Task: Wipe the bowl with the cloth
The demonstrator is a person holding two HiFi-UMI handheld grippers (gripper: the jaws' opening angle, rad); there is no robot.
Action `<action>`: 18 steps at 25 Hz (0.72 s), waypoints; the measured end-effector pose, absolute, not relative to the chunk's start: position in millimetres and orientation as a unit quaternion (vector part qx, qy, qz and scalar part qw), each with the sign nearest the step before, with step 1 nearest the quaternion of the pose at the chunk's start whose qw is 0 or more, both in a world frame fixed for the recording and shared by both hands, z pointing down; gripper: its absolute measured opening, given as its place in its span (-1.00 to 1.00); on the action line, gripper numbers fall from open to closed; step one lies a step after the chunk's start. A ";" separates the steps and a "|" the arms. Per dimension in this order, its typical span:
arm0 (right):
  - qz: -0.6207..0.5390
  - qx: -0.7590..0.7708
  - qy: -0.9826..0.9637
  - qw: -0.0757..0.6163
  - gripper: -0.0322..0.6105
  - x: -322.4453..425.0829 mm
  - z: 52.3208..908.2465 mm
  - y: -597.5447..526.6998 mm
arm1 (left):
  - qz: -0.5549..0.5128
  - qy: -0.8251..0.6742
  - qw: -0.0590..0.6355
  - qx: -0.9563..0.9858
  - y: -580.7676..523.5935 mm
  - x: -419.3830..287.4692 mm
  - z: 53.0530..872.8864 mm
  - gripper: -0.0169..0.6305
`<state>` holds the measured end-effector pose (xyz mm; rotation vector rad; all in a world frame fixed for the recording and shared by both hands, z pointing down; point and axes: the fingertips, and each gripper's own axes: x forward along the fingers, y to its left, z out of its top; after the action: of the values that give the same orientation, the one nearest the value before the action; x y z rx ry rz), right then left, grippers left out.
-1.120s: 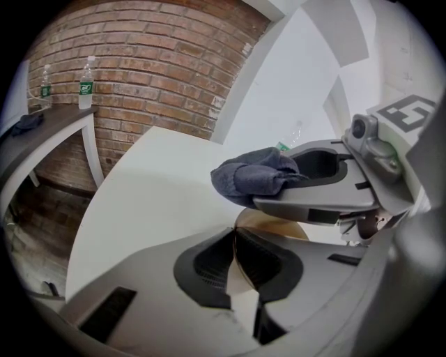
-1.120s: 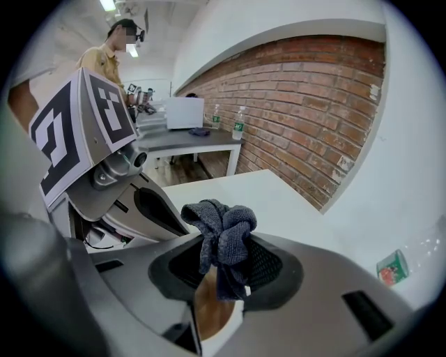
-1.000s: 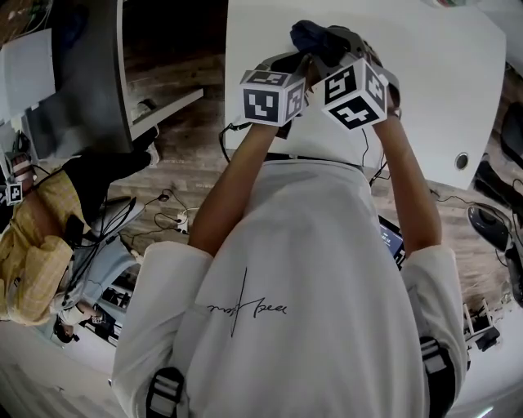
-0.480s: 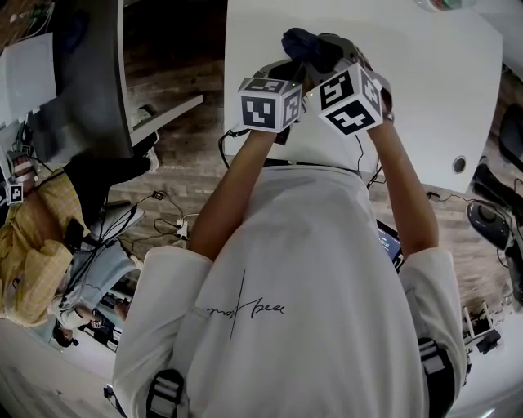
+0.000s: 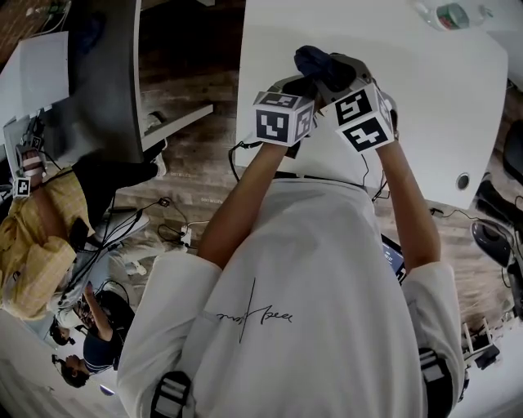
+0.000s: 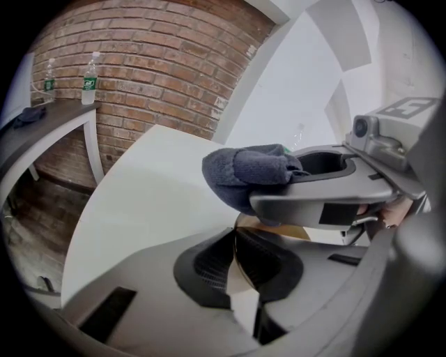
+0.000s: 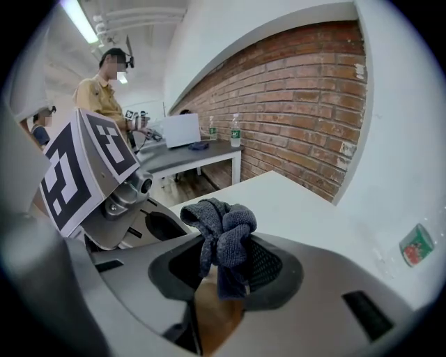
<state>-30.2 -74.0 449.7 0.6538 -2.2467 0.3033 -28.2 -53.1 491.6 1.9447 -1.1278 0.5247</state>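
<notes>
My left gripper (image 6: 235, 233) is shut on the thin rim of a tan bowl (image 6: 280, 229), which it holds up over the white table (image 5: 441, 82). My right gripper (image 7: 226, 268) is shut on a bunched dark blue cloth (image 7: 223, 233), and the bowl's tan inside (image 7: 216, 314) shows just below it. In the left gripper view the cloth (image 6: 247, 174) pokes out ahead of the right gripper, right above the bowl. In the head view the cloth (image 5: 320, 65) sticks out past the two marker cubes, which are side by side; the bowl is hidden behind them.
A plastic bottle (image 5: 449, 15) lies at the table's far right corner. A grey desk (image 6: 49, 132) by the brick wall carries two bottles (image 6: 88, 70). A person in a yellow shirt (image 5: 33, 245) stands at the left. Cables (image 5: 163, 220) trail on the wooden floor.
The right gripper has rolled a little with the cloth in it. The left gripper keeps its hold and has stayed in place. The head view has shifted slightly.
</notes>
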 end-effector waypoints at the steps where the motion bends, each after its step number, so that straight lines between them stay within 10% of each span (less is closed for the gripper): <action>1: 0.124 0.258 -0.880 0.379 -0.56 -29.2 450.9 -75.1 | 0.208 -0.447 0.404 0.770 -54.7 -28.1 491.8 -0.91; 18: 0.182 0.263 -0.879 0.353 -0.56 -30.7 449.5 -68.3 | 0.208 -0.441 0.405 0.774 -52.8 -21.1 496.0 -0.91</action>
<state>-30.7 -68.3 449.5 0.6806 -2.2743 0.4709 -21.1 -52.8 496.0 1.9528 -1.1126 0.5256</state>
